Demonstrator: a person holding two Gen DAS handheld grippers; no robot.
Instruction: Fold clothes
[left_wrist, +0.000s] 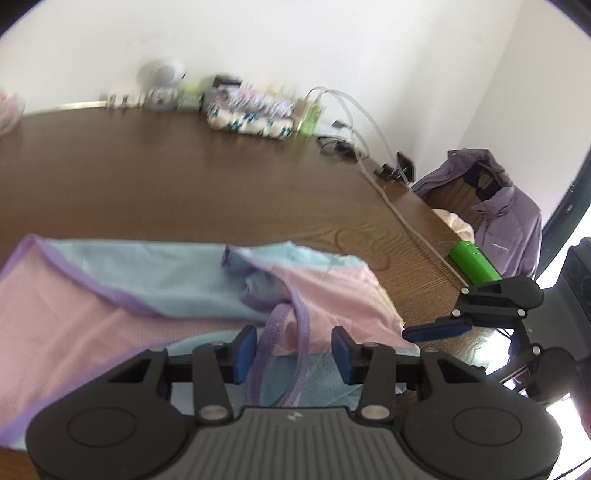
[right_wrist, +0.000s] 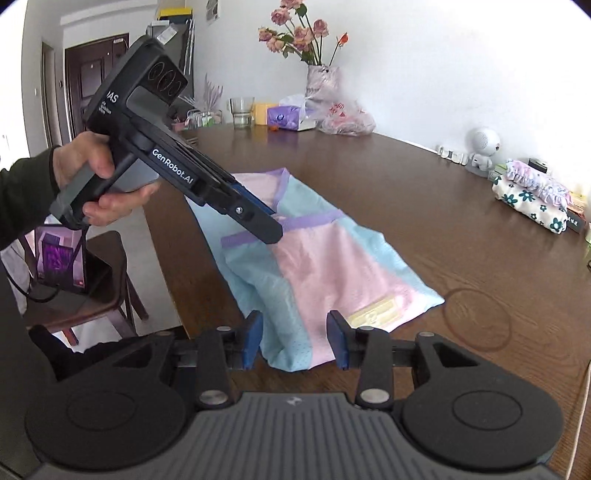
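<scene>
A pink and light-blue mesh garment with purple trim (left_wrist: 155, 291) lies on the brown wooden table (left_wrist: 184, 177); it also shows in the right wrist view (right_wrist: 325, 266). My left gripper (left_wrist: 293, 350) is open, low over the garment, with purple straps (left_wrist: 277, 332) lying between its fingers. In the right wrist view the left gripper (right_wrist: 271, 230) points down at the purple trim. My right gripper (right_wrist: 295, 339) is open over the garment's near corner. It shows at the right of the left wrist view (left_wrist: 439, 330).
Folded floral clothes (right_wrist: 532, 199) lie at the table's far side with a white figurine (right_wrist: 480, 147). A vase of flowers (right_wrist: 321, 85), a glass (right_wrist: 242, 110) and bags stand at the back. A green bottle (left_wrist: 474, 262), cables (left_wrist: 369, 155) and a chair with a purple jacket (left_wrist: 506, 221) are at the right.
</scene>
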